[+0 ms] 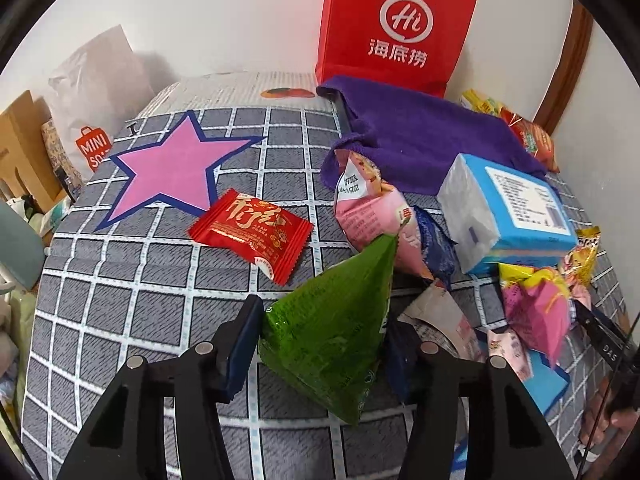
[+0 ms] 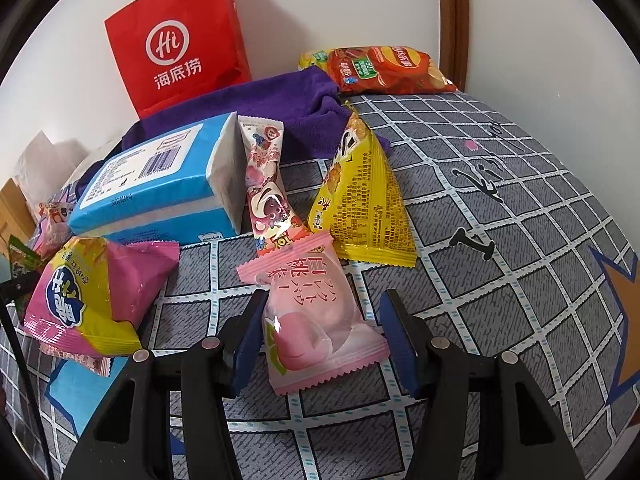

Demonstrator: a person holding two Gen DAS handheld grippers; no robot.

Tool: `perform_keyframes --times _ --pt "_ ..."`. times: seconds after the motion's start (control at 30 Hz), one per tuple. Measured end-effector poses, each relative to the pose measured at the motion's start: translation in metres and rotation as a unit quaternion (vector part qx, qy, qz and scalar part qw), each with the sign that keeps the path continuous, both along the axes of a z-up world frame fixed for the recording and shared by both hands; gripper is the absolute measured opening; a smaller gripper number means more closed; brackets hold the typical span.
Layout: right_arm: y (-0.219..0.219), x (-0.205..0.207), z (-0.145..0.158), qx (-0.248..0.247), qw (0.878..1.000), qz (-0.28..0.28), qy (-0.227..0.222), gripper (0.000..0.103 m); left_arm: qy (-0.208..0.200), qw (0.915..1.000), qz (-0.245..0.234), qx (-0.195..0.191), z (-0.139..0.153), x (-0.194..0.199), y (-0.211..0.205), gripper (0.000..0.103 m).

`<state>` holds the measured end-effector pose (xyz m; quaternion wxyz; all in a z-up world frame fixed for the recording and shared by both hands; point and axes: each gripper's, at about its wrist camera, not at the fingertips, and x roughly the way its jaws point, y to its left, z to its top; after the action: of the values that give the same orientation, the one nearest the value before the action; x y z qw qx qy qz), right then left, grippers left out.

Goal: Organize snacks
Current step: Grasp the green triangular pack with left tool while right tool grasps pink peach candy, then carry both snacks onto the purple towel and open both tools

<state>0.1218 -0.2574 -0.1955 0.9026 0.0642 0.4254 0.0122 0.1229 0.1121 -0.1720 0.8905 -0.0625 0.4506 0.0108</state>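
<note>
While the left hand-held gripper clamps a green packet, only the right view shows its hand-held gripper open — straddling a peach packet.

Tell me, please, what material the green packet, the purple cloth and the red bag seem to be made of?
Green packet: thin glossy plastic film, judging by shine and crinkles. Purple cloth: soft matte fabric, probably microfibre towel; it folds limply. Red bag: stiff matte paper, with sharp creases.

Green snack packet, grey checked cloth (pink star)
</note>
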Motion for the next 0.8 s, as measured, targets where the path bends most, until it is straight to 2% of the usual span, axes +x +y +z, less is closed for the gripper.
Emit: perform_keyframes --times 0.17,0.33,0.4,0.5,0.63,0.8 --pt "-0.004 0.0 0.001 0.013 1.0 -0.002 -0.004 0.055 -0.015 0.9999 -0.004 -0.004 0.019 -0.014 -0.002 0.052" --pt "-0.004 -0.003 0.005 0.004 1.0 -0.009 -0.012 0.052 -0.035 0.9993 -0.015 -0.002 0.043 -0.027 -0.007 0.052" --pt "-0.006 -0.007 0.011 0.018 1.0 -0.01 -0.011 0.052 -0.045 0.9988 -0.019 0.003 0.055 -0.031 -0.01 0.052" --pt "-0.007 -0.012 0.028 0.04 0.999 -0.005 -0.018 0.052 -0.057 0.9981 -0.025 0.003 0.07 -0.031 -0.014 0.052" --pt "-0.001 -0.017 0.06 0.01 0.999 -0.005 -0.043 0.052 -0.065 0.9974 -0.032 -0.004 0.083 -0.023 -0.021 0.052" --pt "0.005 -0.012 0.095 -0.001 0.998 0.001 -0.062 0.052 -0.064 0.9971 -0.041 -0.011 0.092 -0.003 -0.032 0.052"
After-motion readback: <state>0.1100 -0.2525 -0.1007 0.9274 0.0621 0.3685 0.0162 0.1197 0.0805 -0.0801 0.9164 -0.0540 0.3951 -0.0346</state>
